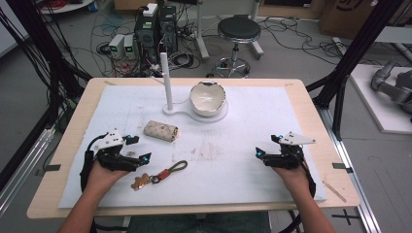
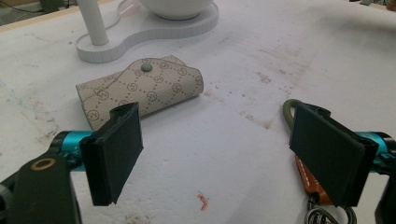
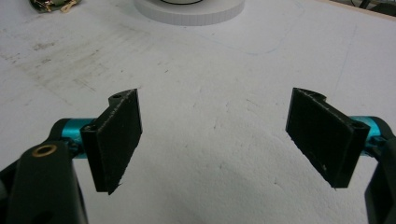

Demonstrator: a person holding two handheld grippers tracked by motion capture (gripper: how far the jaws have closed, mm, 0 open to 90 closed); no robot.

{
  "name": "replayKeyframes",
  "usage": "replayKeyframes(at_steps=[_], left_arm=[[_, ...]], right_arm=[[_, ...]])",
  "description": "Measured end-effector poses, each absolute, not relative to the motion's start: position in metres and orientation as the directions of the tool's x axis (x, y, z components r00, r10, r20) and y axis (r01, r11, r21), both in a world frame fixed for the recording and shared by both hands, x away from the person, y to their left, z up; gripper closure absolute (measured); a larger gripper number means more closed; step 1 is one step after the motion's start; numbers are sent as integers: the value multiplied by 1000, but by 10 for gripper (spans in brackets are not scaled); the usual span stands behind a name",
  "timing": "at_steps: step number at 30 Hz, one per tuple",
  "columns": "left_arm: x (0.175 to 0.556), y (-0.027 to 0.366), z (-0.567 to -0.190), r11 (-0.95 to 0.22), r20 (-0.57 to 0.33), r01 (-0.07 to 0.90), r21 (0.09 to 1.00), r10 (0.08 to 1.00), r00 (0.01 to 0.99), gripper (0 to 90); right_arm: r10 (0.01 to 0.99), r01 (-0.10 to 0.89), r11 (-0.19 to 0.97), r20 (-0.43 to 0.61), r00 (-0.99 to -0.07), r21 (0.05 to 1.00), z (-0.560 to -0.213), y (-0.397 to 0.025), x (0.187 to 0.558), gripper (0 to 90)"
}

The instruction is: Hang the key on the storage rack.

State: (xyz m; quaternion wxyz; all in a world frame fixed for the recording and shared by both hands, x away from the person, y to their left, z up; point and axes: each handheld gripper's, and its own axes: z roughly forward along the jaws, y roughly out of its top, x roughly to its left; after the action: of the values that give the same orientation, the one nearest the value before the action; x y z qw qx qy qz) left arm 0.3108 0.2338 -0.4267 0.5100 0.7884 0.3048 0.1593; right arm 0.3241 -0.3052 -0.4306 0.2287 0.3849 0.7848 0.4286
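A beige patterned key pouch (image 1: 161, 131) (image 2: 140, 88) lies left of the mat's centre. A keychain (image 1: 167, 171) with an olive loop (image 2: 286, 112), an orange strap (image 2: 309, 183) and a tan figure-shaped charm (image 1: 141, 182) lies nearer the front. My left gripper (image 1: 139, 148) (image 2: 217, 144) is open, just left of the keychain and below the pouch; nothing sits between its jaws, and its right jaw hides part of the strap. My right gripper (image 1: 267, 145) (image 3: 215, 135) is open over bare mat at the right, holding nothing.
A white stand (image 1: 171, 109) (image 2: 140, 33) (image 3: 191, 13) with an upright post (image 1: 166, 80) (image 2: 92, 21) and a white bowl (image 1: 208, 98) sits at the back centre of the white mat (image 1: 243, 121). Past the wooden table edge (image 1: 194, 81) are a stool (image 1: 238, 30) and cables.
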Motion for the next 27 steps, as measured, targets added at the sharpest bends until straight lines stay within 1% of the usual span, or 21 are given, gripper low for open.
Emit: replayKeyframes(at_steps=[3, 4, 7, 11, 18, 23, 27], left_arm=[[312, 233, -427, -299, -60, 322, 899, 643, 763, 173], [313, 231, -428, -290, -74, 335, 896, 647, 759, 173], [312, 229, -428, -299, -72, 336, 893, 642, 764, 173], [310, 230, -428, -295, -77, 335, 895, 637, 767, 173], [309, 233, -427, -285, -85, 338, 897, 639, 764, 173], [308, 227, -427, -298, -83, 334, 894, 623, 778, 173], [304, 214, -426, -311, -94, 325, 893, 579, 810, 173]], right_arm=[[799, 405, 340, -33, -601, 849, -431, -305, 324, 188], [797, 410, 343, -31, -603, 846, -432, -304, 324, 188], [794, 417, 331, -12, -608, 846, -432, -305, 324, 188], [799, 419, 326, -10, -602, 847, -430, -304, 322, 188], [785, 408, 344, -20, -619, 846, -431, -297, 325, 188], [785, 402, 345, -26, -620, 848, -430, -298, 323, 188], [785, 406, 342, -20, -619, 848, -431, -299, 324, 188]])
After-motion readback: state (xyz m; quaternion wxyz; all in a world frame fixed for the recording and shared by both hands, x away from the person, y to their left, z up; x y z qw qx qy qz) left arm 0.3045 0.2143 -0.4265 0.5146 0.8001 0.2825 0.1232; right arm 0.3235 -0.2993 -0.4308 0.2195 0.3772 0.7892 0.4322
